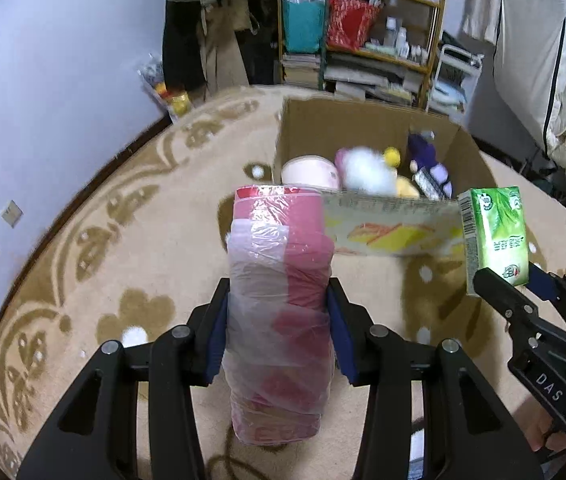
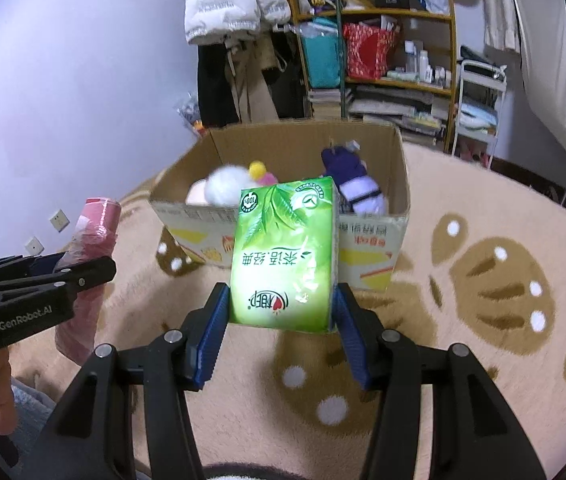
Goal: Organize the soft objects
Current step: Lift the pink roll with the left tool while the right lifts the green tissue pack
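Closest to the lens, the left gripper (image 1: 279, 320) is clenched on a pink roll wrapped in clear plastic (image 1: 279, 300), its blue pads pressing both sides about midway along the roll. The right gripper (image 2: 283, 312) is clamped the same way on the lower end of a green tissue pack (image 2: 287, 252). Both loads hang above the patterned rug (image 2: 483, 320), on the near side of the open cardboard box (image 2: 399, 184), not yet over its rim. Inside the box lie a white plush (image 2: 227, 188), a purple-and-white plush (image 2: 359, 184) and some smaller soft things, so little bare floor is left in it. To my eye the step in hand is carrying the 2 items to the box, and doing it well means clearing the near wall before lowering, keeping the 2 grippers apart, and letting go only when each load sits over a gap. The slick wrap on the roll could slip.
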Demonstrator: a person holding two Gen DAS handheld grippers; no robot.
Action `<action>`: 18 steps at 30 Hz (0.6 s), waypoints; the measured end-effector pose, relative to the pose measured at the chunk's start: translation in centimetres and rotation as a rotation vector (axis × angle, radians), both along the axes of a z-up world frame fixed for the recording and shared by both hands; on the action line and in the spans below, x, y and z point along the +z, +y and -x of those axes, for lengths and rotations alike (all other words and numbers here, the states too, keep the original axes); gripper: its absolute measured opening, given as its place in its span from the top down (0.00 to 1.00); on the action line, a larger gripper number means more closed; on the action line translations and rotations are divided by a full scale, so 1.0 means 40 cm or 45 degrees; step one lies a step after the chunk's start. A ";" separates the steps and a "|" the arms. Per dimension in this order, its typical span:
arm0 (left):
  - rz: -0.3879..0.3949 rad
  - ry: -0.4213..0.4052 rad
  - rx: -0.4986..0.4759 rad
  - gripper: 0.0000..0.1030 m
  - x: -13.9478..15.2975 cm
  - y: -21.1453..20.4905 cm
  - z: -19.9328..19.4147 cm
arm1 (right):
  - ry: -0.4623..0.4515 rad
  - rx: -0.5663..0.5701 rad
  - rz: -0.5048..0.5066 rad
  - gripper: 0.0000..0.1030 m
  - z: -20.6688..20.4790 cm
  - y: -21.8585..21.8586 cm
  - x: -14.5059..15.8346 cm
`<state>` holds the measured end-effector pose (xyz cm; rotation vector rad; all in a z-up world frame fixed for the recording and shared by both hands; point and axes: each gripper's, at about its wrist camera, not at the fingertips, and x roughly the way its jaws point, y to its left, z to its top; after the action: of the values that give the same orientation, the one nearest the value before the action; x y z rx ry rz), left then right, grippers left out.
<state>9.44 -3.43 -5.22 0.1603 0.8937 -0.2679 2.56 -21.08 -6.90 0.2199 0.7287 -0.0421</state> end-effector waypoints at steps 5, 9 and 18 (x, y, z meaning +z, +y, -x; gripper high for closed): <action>0.028 -0.144 0.005 0.58 0.066 0.006 0.017 | -0.067 -0.002 0.015 0.46 0.002 -0.009 0.045; 0.025 -0.233 -0.008 0.58 0.108 -0.003 0.015 | -0.108 -0.010 0.031 0.46 -0.005 -0.014 0.073; 0.072 -0.373 -0.033 0.58 0.168 -0.028 -0.004 | -0.167 -0.044 0.057 0.46 -0.047 -0.049 0.102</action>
<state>9.61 -4.54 1.50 0.1541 0.5930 -0.2853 4.42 -23.04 -2.81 0.1909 0.5926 -0.0757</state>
